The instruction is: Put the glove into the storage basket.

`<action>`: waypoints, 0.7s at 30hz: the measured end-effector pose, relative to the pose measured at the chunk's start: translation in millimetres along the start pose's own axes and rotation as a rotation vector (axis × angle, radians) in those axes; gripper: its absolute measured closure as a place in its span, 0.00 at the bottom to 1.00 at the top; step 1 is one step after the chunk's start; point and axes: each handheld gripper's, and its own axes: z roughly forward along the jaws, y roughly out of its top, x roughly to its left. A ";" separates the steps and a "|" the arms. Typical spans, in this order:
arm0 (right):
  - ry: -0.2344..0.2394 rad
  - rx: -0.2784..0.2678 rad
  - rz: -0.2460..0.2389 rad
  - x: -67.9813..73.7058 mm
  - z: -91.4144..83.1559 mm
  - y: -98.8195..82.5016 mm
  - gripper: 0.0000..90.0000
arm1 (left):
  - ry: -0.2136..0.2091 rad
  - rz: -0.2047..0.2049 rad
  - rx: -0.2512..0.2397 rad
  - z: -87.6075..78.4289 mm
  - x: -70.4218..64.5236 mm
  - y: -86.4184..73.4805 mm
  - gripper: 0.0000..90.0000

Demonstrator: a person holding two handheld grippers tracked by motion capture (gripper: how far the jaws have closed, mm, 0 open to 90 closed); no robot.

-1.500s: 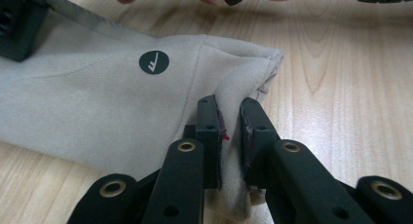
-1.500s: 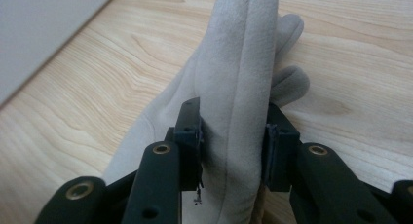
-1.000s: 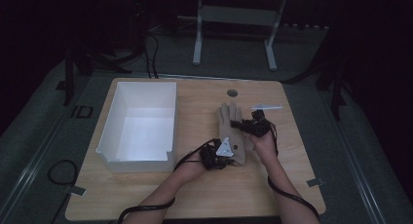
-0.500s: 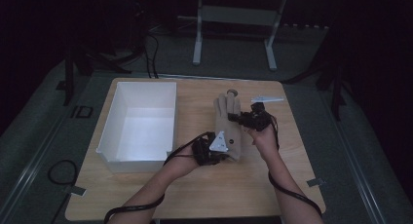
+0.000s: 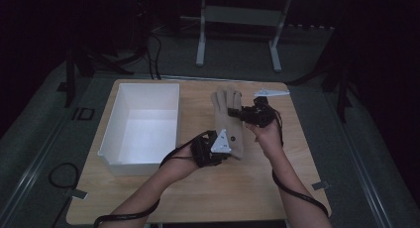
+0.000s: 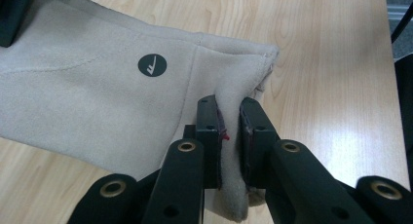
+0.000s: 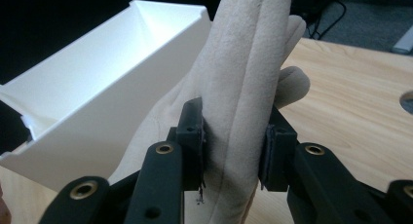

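Note:
A beige suede glove [image 5: 227, 120] hangs between my two grippers, lifted off the wooden table [image 5: 297, 183]. My left gripper [image 5: 229, 147] is shut on the cuff end. In the left gripper view its jaws [image 6: 229, 129] pinch a fold of the cuff edge of the glove [image 6: 87, 92], near a round dark logo [image 6: 152, 65]. My right gripper [image 5: 241, 114] is shut on the finger end. In the right gripper view the jaws [image 7: 234, 146] clamp the bunched fingers of the glove [image 7: 248, 58], which stand upright.
A white open bin [image 5: 143, 124] stands on the table's left half, close beside the glove [image 7: 87, 102]. A pale flat object [image 5: 271, 93] lies at the far right edge. A round hole [image 7: 408, 101] is in the tabletop.
Both grippers have risen with the glove held between them. The glove has come up off the table and shifted a little toward the far side.

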 end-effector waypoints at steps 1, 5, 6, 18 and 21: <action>0.005 -0.004 -0.001 1.5 -0.2 2.0 0.75 | 0.005 0.002 0.005 -4.6 1.0 0.8 0.91; 0.013 -0.018 -0.017 11.5 1.6 14.6 0.75 | 0.017 -0.015 -0.001 -17.1 6.0 0.9 0.91; 0.014 -0.019 -0.019 13.7 2.3 17.8 0.75 | 0.018 -0.018 -0.001 -19.7 7.7 0.7 0.91; 0.049 -0.046 -0.038 36.8 17.3 48.1 0.75 | 0.055 -0.056 -0.015 -57.5 23.9 -9.4 0.91; 0.060 -0.049 -0.045 43.7 23.5 53.9 0.75 | 0.068 -0.074 -0.018 -65.4 26.6 -16.2 0.91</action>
